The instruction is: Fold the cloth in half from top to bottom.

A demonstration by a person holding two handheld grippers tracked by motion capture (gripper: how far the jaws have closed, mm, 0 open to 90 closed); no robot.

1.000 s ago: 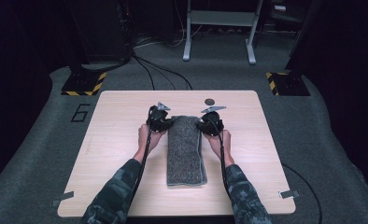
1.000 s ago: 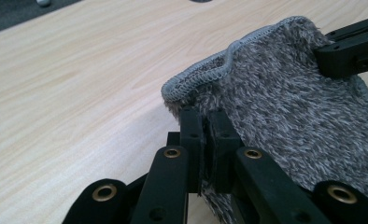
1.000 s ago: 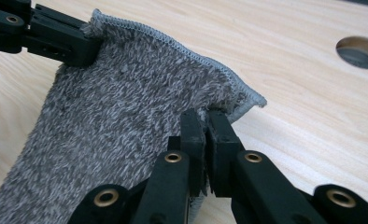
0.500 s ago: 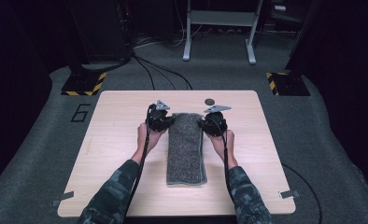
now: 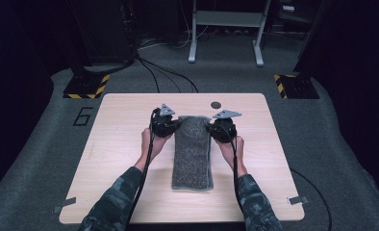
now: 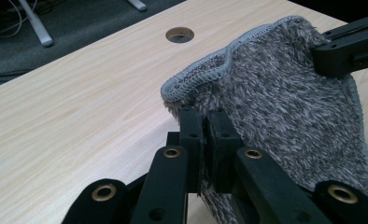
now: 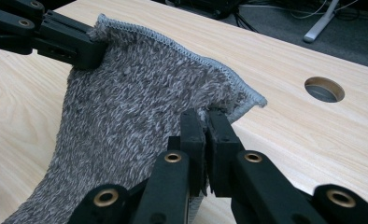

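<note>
Both grippers are clamped on the far corners of a grey towel (image 5: 193,151); the left gripper (image 5: 170,126) pinches the far-left corner between closed jaws, and the right gripper (image 5: 215,129) pinches the far-right corner the same way. Folded into a long strip, the towel lies down the middle of the wooden table (image 5: 115,163), its far end lifted off the wood between the two grippers and its near end flat; a round hole (image 5: 216,104) in the tabletop lies just beyond the right gripper.
</note>
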